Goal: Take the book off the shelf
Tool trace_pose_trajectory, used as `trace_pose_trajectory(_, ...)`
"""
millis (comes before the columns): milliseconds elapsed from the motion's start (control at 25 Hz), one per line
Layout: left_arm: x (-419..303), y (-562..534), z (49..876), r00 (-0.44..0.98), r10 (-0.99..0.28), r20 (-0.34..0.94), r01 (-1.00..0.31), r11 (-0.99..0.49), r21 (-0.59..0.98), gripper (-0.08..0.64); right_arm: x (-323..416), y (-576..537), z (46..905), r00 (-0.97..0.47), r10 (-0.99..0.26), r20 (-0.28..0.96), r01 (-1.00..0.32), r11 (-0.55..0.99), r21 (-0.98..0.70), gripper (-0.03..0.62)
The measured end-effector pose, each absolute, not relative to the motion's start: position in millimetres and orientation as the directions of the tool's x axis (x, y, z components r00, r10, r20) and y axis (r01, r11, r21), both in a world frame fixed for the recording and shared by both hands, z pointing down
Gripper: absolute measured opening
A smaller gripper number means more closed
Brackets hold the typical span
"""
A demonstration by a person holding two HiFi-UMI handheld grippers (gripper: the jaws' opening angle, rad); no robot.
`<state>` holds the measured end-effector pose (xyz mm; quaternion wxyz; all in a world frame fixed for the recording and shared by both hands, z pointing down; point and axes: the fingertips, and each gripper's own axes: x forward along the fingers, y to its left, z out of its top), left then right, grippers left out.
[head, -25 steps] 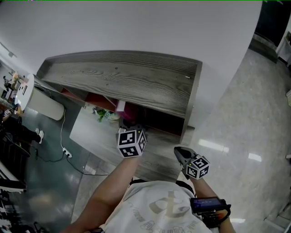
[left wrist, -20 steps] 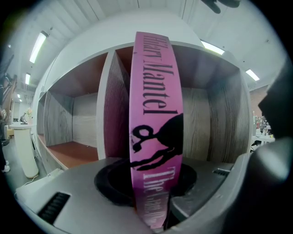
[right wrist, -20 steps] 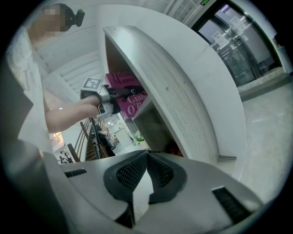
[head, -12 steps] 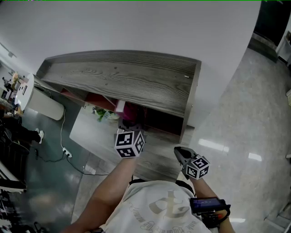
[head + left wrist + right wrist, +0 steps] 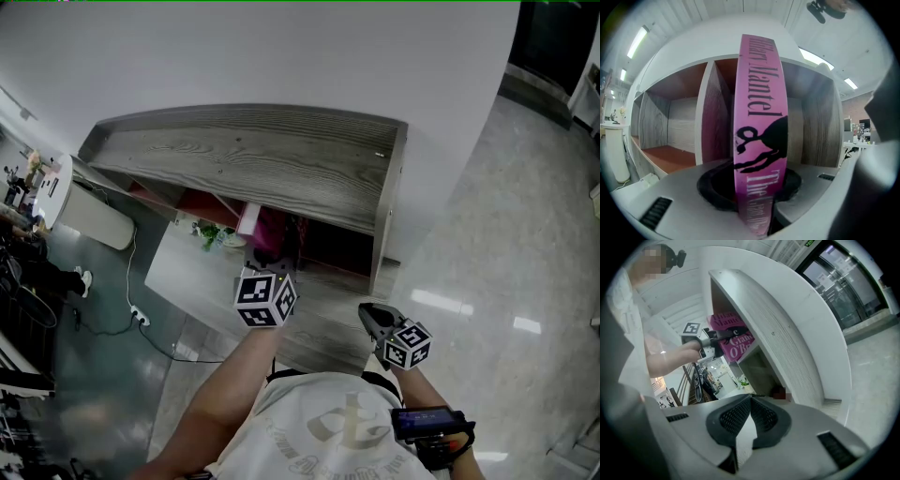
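A pink book (image 5: 271,232) with black print on its spine stands upright at the mouth of a red-lined compartment of the grey wooden shelf (image 5: 262,159). My left gripper (image 5: 266,262) is shut on the book's spine (image 5: 759,117), with the jaws pressing both sides low down (image 5: 757,190). In the right gripper view the book (image 5: 732,336) shows in front of the shelf's edge, held by the left gripper (image 5: 715,341). My right gripper (image 5: 369,317) hangs lower right, away from the shelf, its pads (image 5: 736,416) together with nothing between them.
A white wall rises behind the shelf. Left of it stand a white cabinet (image 5: 89,214) and a white table with a small plant (image 5: 208,232). A power strip (image 5: 139,315) lies on the floor. Glossy pale floor (image 5: 506,281) spreads to the right.
My left gripper has drifted a little left and back from the shelf with the book in it. The right gripper has stayed where it was.
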<state>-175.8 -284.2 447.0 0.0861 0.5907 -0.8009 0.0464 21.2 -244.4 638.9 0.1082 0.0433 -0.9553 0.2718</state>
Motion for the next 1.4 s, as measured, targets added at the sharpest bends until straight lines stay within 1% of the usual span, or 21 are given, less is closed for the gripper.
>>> trace_pose_trajectory(440,-162.1,-268.8,446.2,-0.286,-0.939,0.191,-0.955,0.296,0.029,0.153,33.5,-234.1,637.4,-0.975,-0.014,0.224,-0.130,0.850,-0.510,0.003)
trace_pose_trajectory(1000,-139.2,-239.5,440.4,-0.321,-0.929,0.182,-0.943,0.331,0.030,0.155,56.3,-216.0,635.3,-0.977,0.023,0.213,-0.093,0.851,-0.517,0.003)
trace_pose_trajectory(1400,-131.4,-226.8,439.5,-0.316,-0.933,0.171,-0.943,0.328,0.046,0.154,59.8,-209.3,640.7,-0.978,0.036,0.204,-0.078,0.847,-0.525,0.003)
